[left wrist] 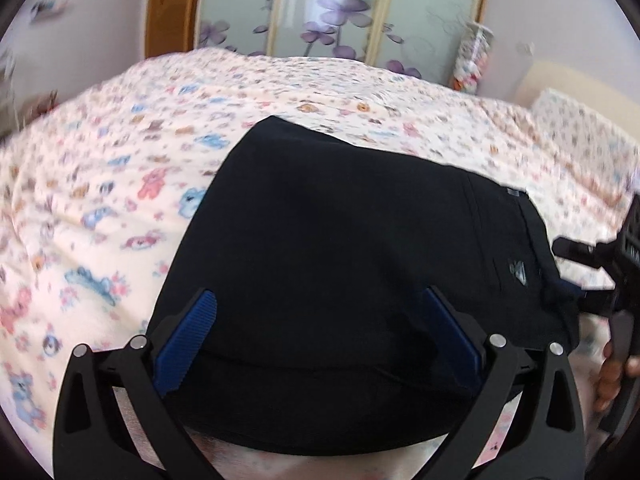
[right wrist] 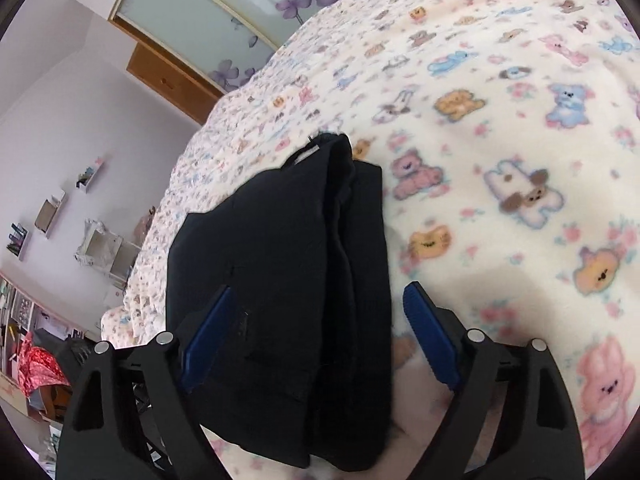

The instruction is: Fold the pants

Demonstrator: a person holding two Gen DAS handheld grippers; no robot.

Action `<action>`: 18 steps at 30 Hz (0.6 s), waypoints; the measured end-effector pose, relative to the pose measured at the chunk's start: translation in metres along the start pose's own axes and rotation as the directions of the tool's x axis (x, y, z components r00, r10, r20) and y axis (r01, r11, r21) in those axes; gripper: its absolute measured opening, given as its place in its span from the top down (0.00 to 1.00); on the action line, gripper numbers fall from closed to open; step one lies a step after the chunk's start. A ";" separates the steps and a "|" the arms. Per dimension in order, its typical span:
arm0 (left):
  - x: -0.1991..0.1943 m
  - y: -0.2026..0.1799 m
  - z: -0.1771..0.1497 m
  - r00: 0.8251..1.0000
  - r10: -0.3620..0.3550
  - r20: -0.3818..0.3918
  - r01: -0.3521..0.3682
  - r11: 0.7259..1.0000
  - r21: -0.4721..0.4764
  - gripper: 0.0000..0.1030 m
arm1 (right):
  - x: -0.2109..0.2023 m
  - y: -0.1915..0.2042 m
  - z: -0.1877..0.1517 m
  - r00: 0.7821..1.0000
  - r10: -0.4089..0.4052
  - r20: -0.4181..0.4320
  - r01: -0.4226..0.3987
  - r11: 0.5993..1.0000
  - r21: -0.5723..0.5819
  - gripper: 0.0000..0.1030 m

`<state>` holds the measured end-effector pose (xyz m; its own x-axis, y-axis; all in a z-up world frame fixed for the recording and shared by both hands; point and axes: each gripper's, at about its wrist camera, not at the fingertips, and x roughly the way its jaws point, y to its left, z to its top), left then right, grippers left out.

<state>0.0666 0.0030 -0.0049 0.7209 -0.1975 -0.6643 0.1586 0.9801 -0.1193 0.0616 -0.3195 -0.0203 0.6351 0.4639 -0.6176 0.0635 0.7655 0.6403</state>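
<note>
The black pants (left wrist: 352, 248) lie folded into a compact stack on the bed's animal-print blanket (left wrist: 100, 200). In the left wrist view my left gripper (left wrist: 324, 312) stands open, its blue pads (left wrist: 200, 328) wide apart over the near edge of the stack and not pressing on it. My right gripper (left wrist: 566, 266) comes in from the right edge at the pants' waistband side, with a hand (left wrist: 612, 376) behind it. In the right wrist view the pants (right wrist: 288, 272) show stacked layers. There my right gripper (right wrist: 320, 312) is open, one pad over the cloth and the other over the blanket (right wrist: 500, 140).
A wardrobe with purple-flower sliding doors (left wrist: 336, 20) stands beyond the bed. A pillow (left wrist: 580, 132) in the same print lies at the far right. Wall shelves (right wrist: 52, 212) and floor clutter (right wrist: 40, 368) sit past the bed's left edge in the right wrist view.
</note>
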 end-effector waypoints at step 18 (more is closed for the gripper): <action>0.002 -0.010 -0.006 0.999 0.033 -0.004 -0.032 0.997 0.068 0.02 | 0.018 -0.003 -0.001 0.976 0.209 -0.052 -0.209 0.978 0.011 0.36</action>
<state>0.0622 -0.0075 -0.0093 0.7227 -0.1652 -0.6711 0.1806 0.9824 -0.0472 0.0719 -0.3130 -0.0338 0.5931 0.6365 -0.4930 -0.0624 0.6469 0.7600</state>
